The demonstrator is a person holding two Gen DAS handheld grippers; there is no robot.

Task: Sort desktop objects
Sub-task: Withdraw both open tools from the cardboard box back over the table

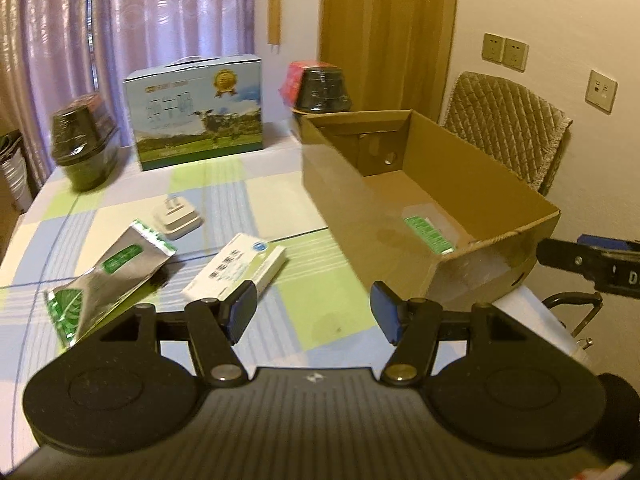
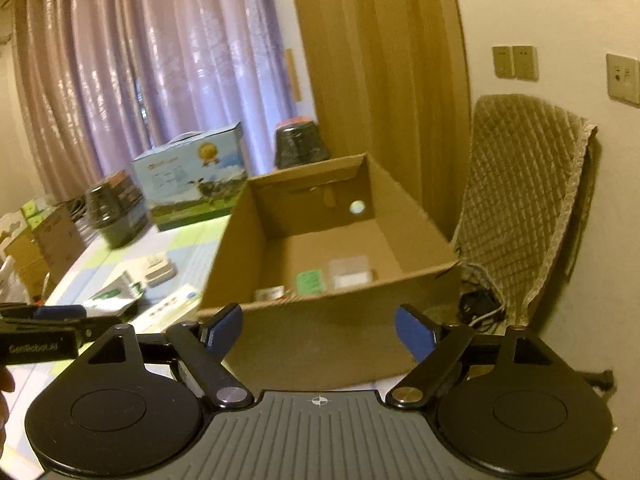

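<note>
The left gripper [image 1: 314, 312] is seen held above the bench [image 1: 224, 184], its jaws spread wide with nothing between them. Just beyond and to the left of its left jaw, a white medicine box [image 1: 236, 270] lies flat on the checked cloth, its near corner partly hidden behind that jaw's blue pad. Further left, a silver foil pouch [image 1: 108, 270] with green print is laid slantwise, and behind it a white charger plug [image 1: 177, 220] rests prongs up. None of these is touched by the jaws.

An open cardboard box [image 1: 340, 196] is placed on the right part of the bench, ahead and to the right of the left gripper. Inside it a green-labelled packet [image 1: 430, 234] can be made out on the floor; from the right wrist view a pale small box [image 2: 348, 272] and another small item beside it are also seen there, too blurred to be identified.

The right gripper [image 2: 318, 330] is held before the near wall of the cardboard box, its jaws likewise wide apart and empty. A blue milk carton [image 1: 196, 112] and two dark wrapped tubs [image 1: 84, 140] are stood along the far edge of the bench, and a quilted chair cover [image 1: 504, 128] is seen behind the cardboard box
</note>
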